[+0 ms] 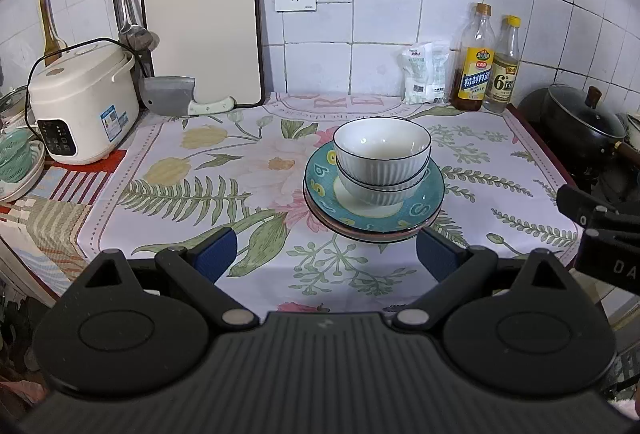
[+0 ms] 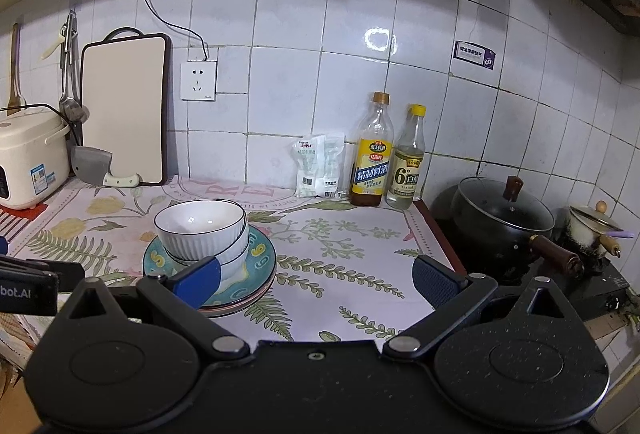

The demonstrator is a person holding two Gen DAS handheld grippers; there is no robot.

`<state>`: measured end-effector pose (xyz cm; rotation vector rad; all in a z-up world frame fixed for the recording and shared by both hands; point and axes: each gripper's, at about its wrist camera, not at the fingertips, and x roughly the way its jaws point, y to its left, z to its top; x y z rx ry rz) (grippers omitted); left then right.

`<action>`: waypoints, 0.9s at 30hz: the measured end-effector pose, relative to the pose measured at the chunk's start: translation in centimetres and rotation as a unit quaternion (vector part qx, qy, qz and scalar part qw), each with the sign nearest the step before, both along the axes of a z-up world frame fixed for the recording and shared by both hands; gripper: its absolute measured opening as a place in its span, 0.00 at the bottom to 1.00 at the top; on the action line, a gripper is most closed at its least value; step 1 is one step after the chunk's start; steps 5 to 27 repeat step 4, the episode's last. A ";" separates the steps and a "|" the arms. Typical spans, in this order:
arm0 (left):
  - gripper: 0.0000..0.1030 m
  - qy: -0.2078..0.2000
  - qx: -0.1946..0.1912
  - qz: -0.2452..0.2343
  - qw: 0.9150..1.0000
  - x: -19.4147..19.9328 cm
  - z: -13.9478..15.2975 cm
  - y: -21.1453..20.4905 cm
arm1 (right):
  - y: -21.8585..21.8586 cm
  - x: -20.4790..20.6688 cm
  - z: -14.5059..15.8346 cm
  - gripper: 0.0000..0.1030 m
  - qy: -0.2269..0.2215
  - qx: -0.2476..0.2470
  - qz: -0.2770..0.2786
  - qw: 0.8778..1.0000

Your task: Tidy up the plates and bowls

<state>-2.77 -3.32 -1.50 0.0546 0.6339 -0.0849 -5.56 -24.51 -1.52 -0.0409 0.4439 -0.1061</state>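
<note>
With both tools drawn back from the work, stacking judged complete or nearly so. Two white ribbed bowls nested one inside the other, upright, resting on the teal plate, itself topping a pile of plates near the middle of the floral-clothed table. Left gripper spread wide, nothing between the blue pads, held short of the pile on its near side. Right gripper likewise spread and empty, positioned to the right of the pile, with its left pad overlapping the bowls only in line of sight; contact not evident. No loose plates or bowls noted elsewhere on the cloth. Rice cooker, cutting board and cleaver along the rear left; two bottles rear right; lidded black pot on the stove beyond the table edge. Next move, if any, judged to call for relocating the whole pile: a level two-sided grip under the plate rims, slow travel, since nested bowls liable to slide.
</note>
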 end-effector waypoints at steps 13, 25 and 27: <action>0.95 -0.001 0.000 -0.001 1.000 -0.1 0.0 0.0 | 0.0 0.0 0.0 1.00 0.000 0.000 0.000 1.000; 0.95 -0.001 0.000 -0.001 1.000 -0.1 0.0 0.0 | 0.0 0.0 0.0 1.00 0.000 0.000 0.000 1.000; 0.95 -0.001 0.000 -0.001 1.000 -0.1 0.0 0.0 | 0.0 0.0 0.0 1.00 0.000 0.000 0.000 1.000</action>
